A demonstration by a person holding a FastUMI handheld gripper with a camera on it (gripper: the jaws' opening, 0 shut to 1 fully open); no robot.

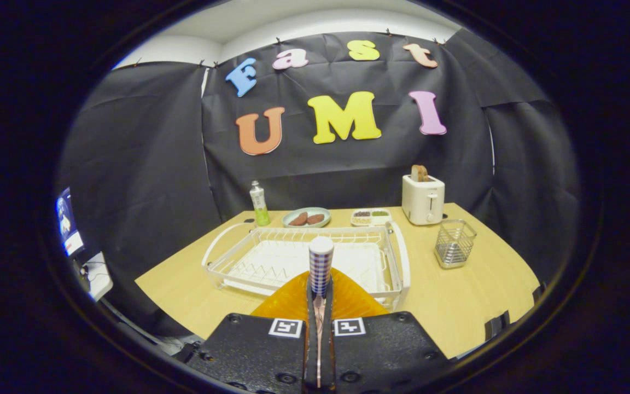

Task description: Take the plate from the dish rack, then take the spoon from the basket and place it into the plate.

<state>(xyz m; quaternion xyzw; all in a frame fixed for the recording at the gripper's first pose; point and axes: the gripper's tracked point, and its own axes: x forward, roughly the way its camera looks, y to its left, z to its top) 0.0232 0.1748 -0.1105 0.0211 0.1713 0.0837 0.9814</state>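
Between the fingers [298,350], clamped tight with almost no gap, stands the spoon [320,265]: its checked blue-and-white handle rises straight up ahead of the fingertips, ending in a pale rounded cap. The gripper [319,306] is closed on it, both fingers pressing its lower part, so its long axis runs along the fingers and points away from the camera.

Under the spoon, and touching the near edge of the rack [271,257] as seen from here, lies the orange plate [293,301], ribbed and translucent, on the table [473,295] just ahead of the fingers. It is already out of the rack, whose white wire frame and tray sit beyond it with no dishes that I can make out.

Right of the rack, well apart from it, stands the wire basket [455,243]; it looks empty, which fits the spoon being in hand. Behind the rack are a green bottle [259,203], a dish [307,217] with two brown pieces, a small divided tray [371,217] and a toaster [423,198] with bread in its slot.

My reading is that the task is at its last step: the spoon must go down into the plate. What matters is that the plate lies directly below and just forward of the fingertips, so the move is mostly a lowering, probably with a tilt to lay the handle flat before letting go. Released upright, the spoon could topple past the rim.
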